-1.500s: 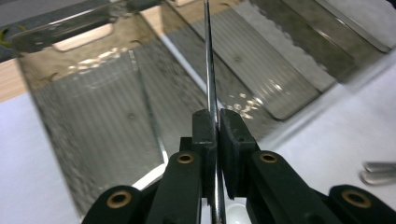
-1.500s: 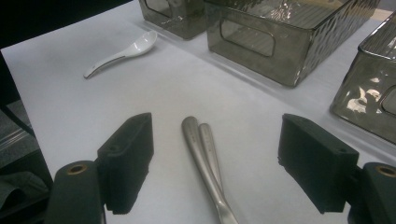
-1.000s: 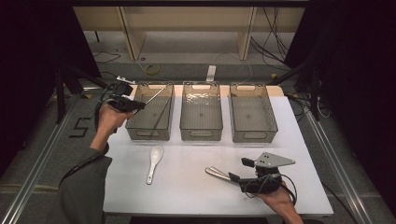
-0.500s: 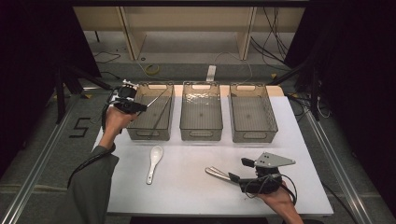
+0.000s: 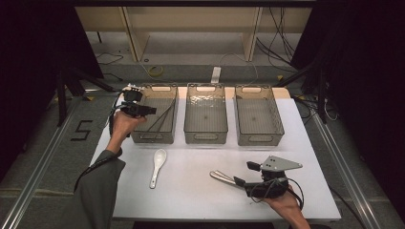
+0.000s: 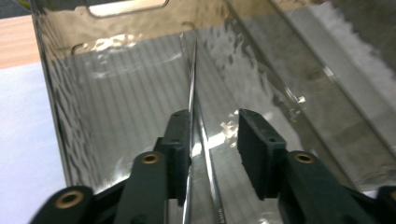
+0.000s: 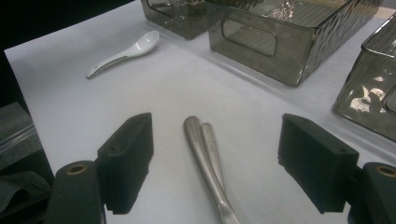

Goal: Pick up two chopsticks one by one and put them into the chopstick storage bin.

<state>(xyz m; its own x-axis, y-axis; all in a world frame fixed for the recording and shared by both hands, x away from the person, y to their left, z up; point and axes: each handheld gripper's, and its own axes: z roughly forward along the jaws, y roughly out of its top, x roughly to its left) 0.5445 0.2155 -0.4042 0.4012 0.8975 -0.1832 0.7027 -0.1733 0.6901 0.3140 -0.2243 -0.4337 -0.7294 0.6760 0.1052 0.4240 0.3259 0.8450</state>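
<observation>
Left gripper (image 5: 152,110), jaws just parting, frees metal chopsticks (image 6: 192,79) into the left bin (image 5: 138,138); right gripper (image 7: 217,128), wide open and empty, must next close on the steel handles (image 7: 196,140).

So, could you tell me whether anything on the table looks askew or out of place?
Only mildly. In the left bin, thin metal sticks lie slanted corner to corner rather than flat along it; the left claw has just been opening around them. The white spoon and the metal handles lie loose on the table. Nothing spilled or damaged.
</observation>
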